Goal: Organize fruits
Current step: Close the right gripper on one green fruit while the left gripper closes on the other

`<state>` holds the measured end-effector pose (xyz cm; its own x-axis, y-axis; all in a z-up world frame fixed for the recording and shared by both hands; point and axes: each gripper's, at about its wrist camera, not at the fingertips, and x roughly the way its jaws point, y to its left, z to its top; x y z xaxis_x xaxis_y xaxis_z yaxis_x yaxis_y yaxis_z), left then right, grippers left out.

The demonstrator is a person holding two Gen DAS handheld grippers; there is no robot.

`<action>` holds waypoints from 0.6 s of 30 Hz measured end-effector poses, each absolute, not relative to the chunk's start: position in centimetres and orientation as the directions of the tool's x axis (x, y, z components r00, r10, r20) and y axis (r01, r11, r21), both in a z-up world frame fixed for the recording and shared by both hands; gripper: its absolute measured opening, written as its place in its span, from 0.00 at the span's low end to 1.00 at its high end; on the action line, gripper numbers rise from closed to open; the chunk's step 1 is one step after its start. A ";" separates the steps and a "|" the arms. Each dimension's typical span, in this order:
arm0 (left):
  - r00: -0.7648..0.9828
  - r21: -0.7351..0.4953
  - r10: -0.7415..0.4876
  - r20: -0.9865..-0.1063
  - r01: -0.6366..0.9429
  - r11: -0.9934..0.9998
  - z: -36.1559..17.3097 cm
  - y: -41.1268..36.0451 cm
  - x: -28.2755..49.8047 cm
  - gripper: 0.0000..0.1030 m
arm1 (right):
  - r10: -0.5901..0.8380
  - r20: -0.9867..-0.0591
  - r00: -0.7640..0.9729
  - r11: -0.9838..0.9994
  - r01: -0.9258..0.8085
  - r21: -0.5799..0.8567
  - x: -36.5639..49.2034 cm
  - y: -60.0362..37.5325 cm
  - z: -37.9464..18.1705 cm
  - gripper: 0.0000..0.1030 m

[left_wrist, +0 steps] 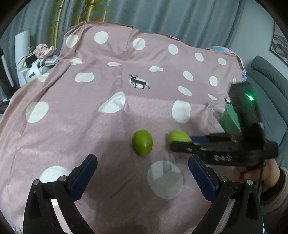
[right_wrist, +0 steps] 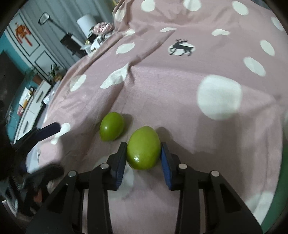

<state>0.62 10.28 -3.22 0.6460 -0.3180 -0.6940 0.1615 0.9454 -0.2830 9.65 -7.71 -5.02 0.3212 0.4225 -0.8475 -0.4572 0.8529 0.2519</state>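
A pink cloth with white dots and small black deer covers the work surface. Behind it hang grey curtains, with a yellow patterned strip among them. A grey sofa stands at the right below a framed picture. At the far left are a white cylinder lamp and a heap of clothes. The right wrist view shows a teal wall, a white panelled wall with a framed orange print, potted plants and a low white cabinet.
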 end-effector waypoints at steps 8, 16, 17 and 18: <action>0.625 -0.280 -0.336 -0.705 0.191 0.941 -3.0 8.4 2.6 0.81 | 0.470 -0.802 0.368 0.858 -0.404 0.318 6.4 -12.7 -3.2 0.36; 0.574 -0.225 -0.295 -0.764 0.191 0.955 -4.3 6.3 4.9 0.70 | 0.513 -0.764 0.390 0.842 -0.401 0.361 4.9 -14.6 -2.5 0.36; 0.570 -0.202 -0.272 -0.775 0.185 0.962 -4.5 6.0 5.3 0.70 | 0.520 -0.758 0.394 0.839 -0.400 0.368 4.9 -14.7 -2.4 0.36; 0.566 -0.186 -0.258 -0.783 0.182 0.965 -4.6 5.8 5.5 0.70 | 0.525 -0.754 0.396 0.837 -0.401 0.372 4.8 -14.9 -2.3 0.35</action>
<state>5.48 5.79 -4.65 0.5664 -0.2582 -0.7826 0.1824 0.9654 -0.1864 4.78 -14.94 -2.32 0.3957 0.5247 -0.7538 -0.4013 0.8370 0.3719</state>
